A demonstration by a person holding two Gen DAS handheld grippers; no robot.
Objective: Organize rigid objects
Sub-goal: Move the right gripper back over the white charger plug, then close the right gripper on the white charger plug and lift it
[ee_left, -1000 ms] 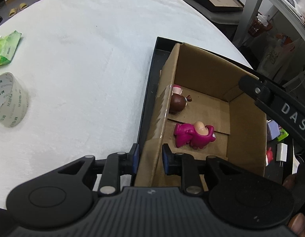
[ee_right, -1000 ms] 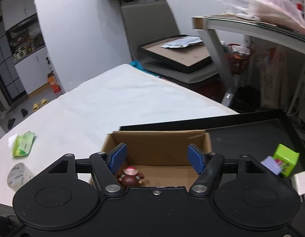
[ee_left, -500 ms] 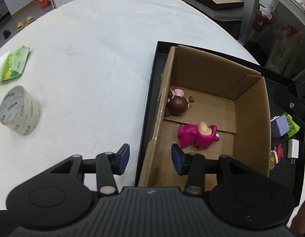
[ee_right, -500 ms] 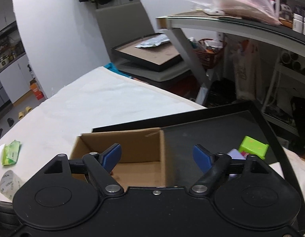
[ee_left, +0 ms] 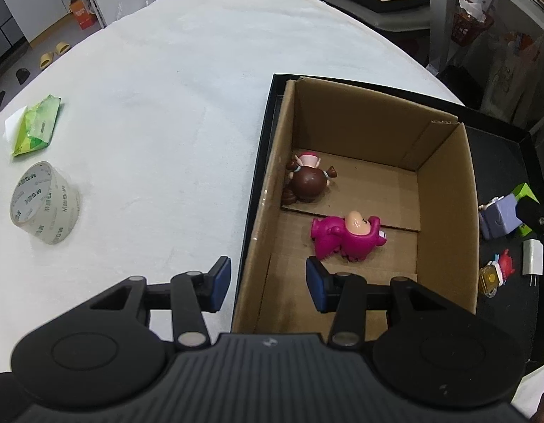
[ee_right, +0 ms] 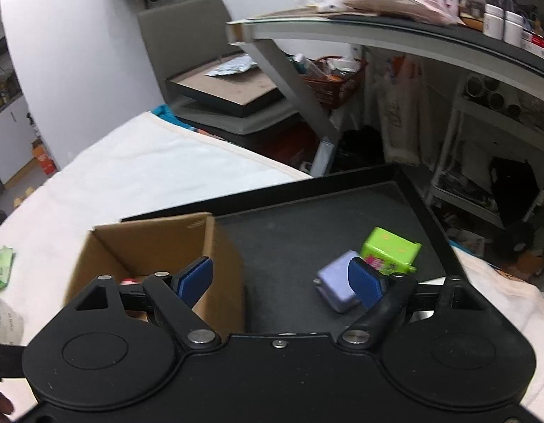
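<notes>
A: Below the left hand-held gripper [ee_left: 268,283], what lies there?

B: The near-left wall of the cardboard box [ee_left: 261,232] stands between its blue pads, and neither pad touches it; the jaws are released and grasp nothing. Just ahead of its right pad a pink figure [ee_left: 346,234] lies on the box floor, and farther ahead a brown figure [ee_left: 307,183] lies against the left wall. The box sits in a black tray [ee_left: 506,148] on the white tabletop [ee_left: 166,105].

A: And off to the sides?

B: Left of the hand-held gripper, a tape roll [ee_left: 42,202] and a green packet [ee_left: 35,125]. Right of it, beyond the box, a lilac cube [ee_left: 497,216], a small red figure [ee_left: 497,269] and a white plug [ee_left: 532,257] on the tray.

A: The right wrist view?

B: The right hand-held gripper [ee_right: 280,282] hangs over the tray [ee_right: 307,232], its jaws opening, with nothing clasped. The lilac cube [ee_right: 333,283] sits just inside its right pad, a green cube [ee_right: 390,250] beyond that, and the box [ee_right: 159,243] behind its left pad.
</notes>
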